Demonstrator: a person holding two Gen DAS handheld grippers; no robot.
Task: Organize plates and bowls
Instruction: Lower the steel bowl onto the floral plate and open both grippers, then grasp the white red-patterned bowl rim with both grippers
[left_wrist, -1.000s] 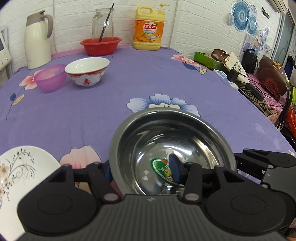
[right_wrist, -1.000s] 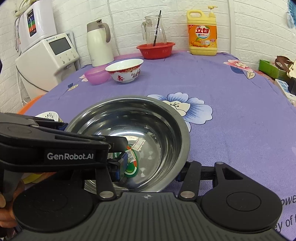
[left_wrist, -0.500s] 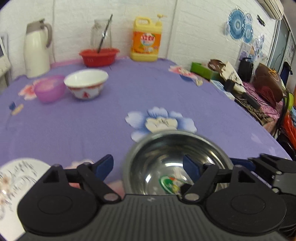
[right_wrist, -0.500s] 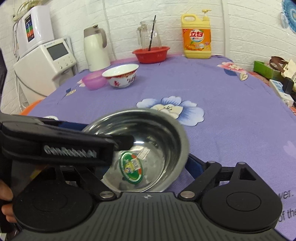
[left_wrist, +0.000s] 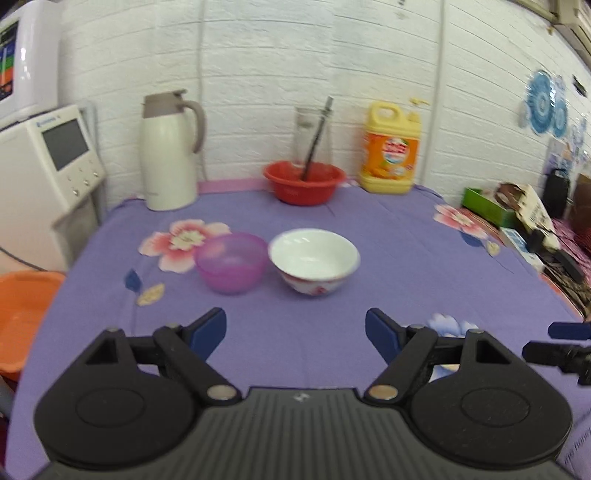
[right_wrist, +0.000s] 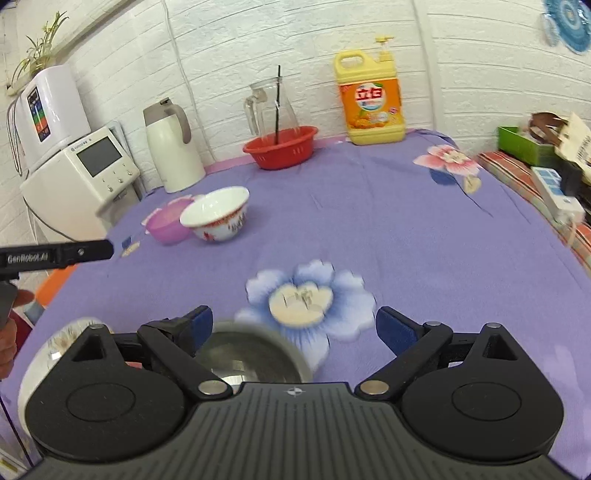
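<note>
L gripper (left_wrist: 295, 334): jaws wide, nothing between them, held above the cloth (left_wrist: 406, 258). Ahead of the jaws, 2 bowls sit side by side & appear to touch: purple bowl (left_wrist: 231, 261) toward the L finger's side, white bowl (left_wrist: 314, 260) w/ red pattern about centred. Further ahead, by the wall: jug (left_wrist: 169, 151), red basket (left_wrist: 304, 181) w/ glass pitcher (left_wrist: 312, 133) behind it, soap bottle (left_wrist: 390, 147). R gripper's fingertip shows at the far R edge.

R gripper (right_wrist: 294, 328): jaws wide, gripping nothing. Steel bowl (right_wrist: 255, 352) lies on the cloth just below the gap, nearer the L finger, blurred; contact w/ that finger cannot be told. Plate (right_wrist: 55, 341) sits outside the L finger, mostly hidden. Blue flower print (right_wrist: 306, 295) just ahead of the jaws; the 2 bowls well ahead, to the L.
</note>
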